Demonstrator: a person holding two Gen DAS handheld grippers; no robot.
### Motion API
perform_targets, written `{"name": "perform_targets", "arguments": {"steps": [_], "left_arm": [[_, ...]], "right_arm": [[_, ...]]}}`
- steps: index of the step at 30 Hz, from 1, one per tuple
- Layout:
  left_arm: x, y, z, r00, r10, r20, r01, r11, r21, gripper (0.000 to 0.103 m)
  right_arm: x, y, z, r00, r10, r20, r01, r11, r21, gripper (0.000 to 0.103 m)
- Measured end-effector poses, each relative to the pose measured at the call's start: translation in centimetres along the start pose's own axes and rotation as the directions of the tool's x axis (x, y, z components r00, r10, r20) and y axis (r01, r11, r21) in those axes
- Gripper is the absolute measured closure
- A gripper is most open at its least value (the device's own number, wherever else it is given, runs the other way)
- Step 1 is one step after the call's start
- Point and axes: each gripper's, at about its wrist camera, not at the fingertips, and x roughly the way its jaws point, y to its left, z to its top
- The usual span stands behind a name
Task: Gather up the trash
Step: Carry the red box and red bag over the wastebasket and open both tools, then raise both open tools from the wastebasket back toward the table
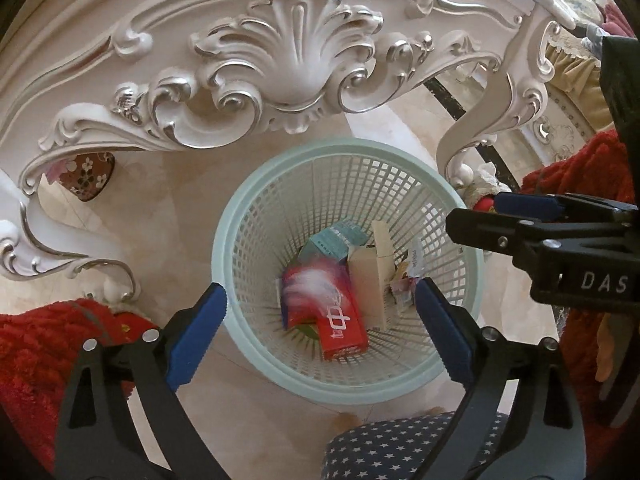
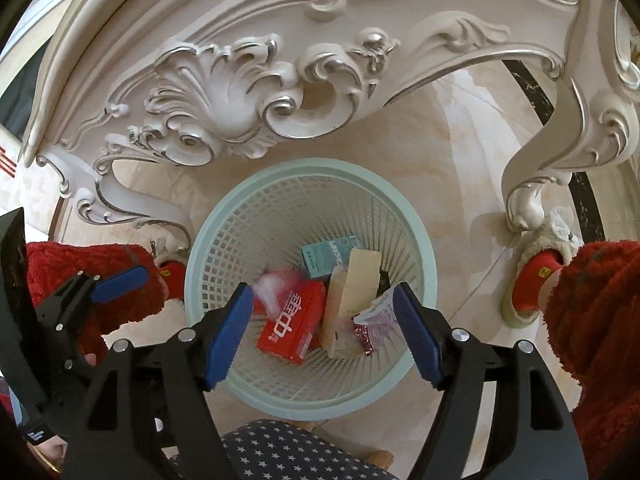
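Observation:
A pale green mesh wastebasket (image 1: 460, 344) stands on the floor below both grippers; it also shows in the right wrist view (image 2: 224, 208). Inside lie a red box (image 1: 344, 332) (image 2: 292, 332), a teal box (image 1: 332, 244) (image 2: 324, 256), a beige carton (image 1: 370, 276) (image 2: 356, 280) and crumpled wrappers (image 2: 376, 320). A blurred white and pink piece (image 1: 308, 280) (image 2: 276, 284) is in mid-air over the red box. My left gripper (image 1: 320, 328) is open and empty above the basket. My right gripper (image 2: 322, 334) is open and empty above it too; it shows from the side in the left wrist view (image 1: 480, 220).
An ornate white carved table apron (image 1: 288, 60) and curved legs (image 1: 476, 128) (image 2: 532, 172) rise just behind the basket. Red fuzzy sleeves and slippers (image 2: 536, 276) flank it. A star-patterned navy cushion (image 1: 400, 448) lies at the near edge. The floor is beige marble tile.

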Motion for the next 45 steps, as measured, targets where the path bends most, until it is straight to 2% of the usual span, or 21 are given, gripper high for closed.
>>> {"name": "perform_targets", "arguments": {"steps": [6,7,10,12,16,17,18,20,22,24,27,31,34,37,40,45], "left_arm": [[0.2,-0.2,-0.1,1.0,0.003,-0.002,-0.003,1.0,0.009,0.011],[-0.2,-0.3,-0.1,1.0,-0.001,0.015,0.001,1.0,0.011,0.011],[-3.1,-0.3,-0.2,0.99,-0.048,0.13,0.047,0.999,0.011,0.011],[-5.1,0.0,-0.1,0.979,-0.078,0.189,0.08,0.997,-0.007,0.011],[-10.1,1.6,1.4,0.952,-0.155,0.264,0.176,0.983,-0.058,0.011],[-12.0,2.4,2.7,0.941,-0.186,0.283,0.212,0.975,-0.065,0.011],[-13.0,2.6,3.6,0.939,-0.184,0.291,0.211,0.975,-0.068,0.011],[-15.8,4.1,6.7,0.933,-0.138,0.331,0.172,0.982,-0.074,0.011],[-17.5,5.3,10.1,0.932,-0.079,0.354,0.11,0.992,-0.067,0.011],[-18.3,6.8,15.1,0.934,0.028,0.357,-0.001,0.997,-0.074,0.011],[-17.6,8.9,22.0,0.919,0.138,0.369,-0.105,0.989,-0.108,0.011],[-14.6,11.4,31.7,0.915,0.151,0.373,-0.092,0.981,-0.173,0.011],[-11.4,12.3,37.4,0.912,0.191,0.363,-0.135,0.975,-0.175,0.011],[-8.4,13.0,41.0,0.916,0.215,0.339,-0.167,0.972,-0.164,0.011],[-5.7,14.0,44.3,0.922,0.235,0.306,-0.187,0.966,-0.179,0.011],[-2.8,16.8,47.0,0.945,0.177,0.274,-0.104,0.96,-0.258,0.011]], "right_arm": [[-0.2,0.4,-0.2,1.0,-0.007,0.004,0.007,1.0,-0.015,0.034],[-0.7,0.5,-0.2,1.0,0.0,0.025,0.0,1.0,-0.021,0.034],[-3.6,1.2,-0.4,0.991,0.051,0.12,-0.045,0.998,-0.052,0.034],[-6.5,1.8,-0.6,0.974,0.097,0.207,-0.08,0.993,-0.088,0.034],[-12.8,2.6,1.0,0.917,0.159,0.365,-0.113,0.983,-0.143,0.034],[-14.0,2.7,2.0,0.906,0.166,0.389,-0.115,0.982,-0.151,0.026],[-14.9,2.7,3.2,0.898,0.168,0.407,-0.112,0.981,-0.158,0.013],[-16.7,2.7,6.3,0.877,0.181,0.444,-0.107,0.977,-0.187,0.011],[-17.6,2.7,9.9,0.866,0.19,0.463,-0.09,0.969,-0.23,0.011],[-17.7,2.6,13.5,0.862,0.185,0.472,-0.047,0.957,-0.288,0.011],[-16.6,2.9,19.6,0.873,0.196,0.447,-0.012,0.924,-0.382,0.011],[-13.6,3.4,27.7,0.901,0.228,0.369,-0.017,0.869,-0.494,0.011],[-11.2,3.6,32.5,0.915,0.261,0.307,-0.045,0.824,-0.565,0.011],[-8.9,3.8,36.1,0.93,0.279,0.238,-0.08,0.787,-0.612,0.011],[-6.8,4.0,38.9,0.947,0.247,0.204,-0.054,0.751,-0.658,0.011],[-4.2,4.8,41.7,0.968,0.195,0.155,-0.026,0.697,-0.716,0.011]]}}
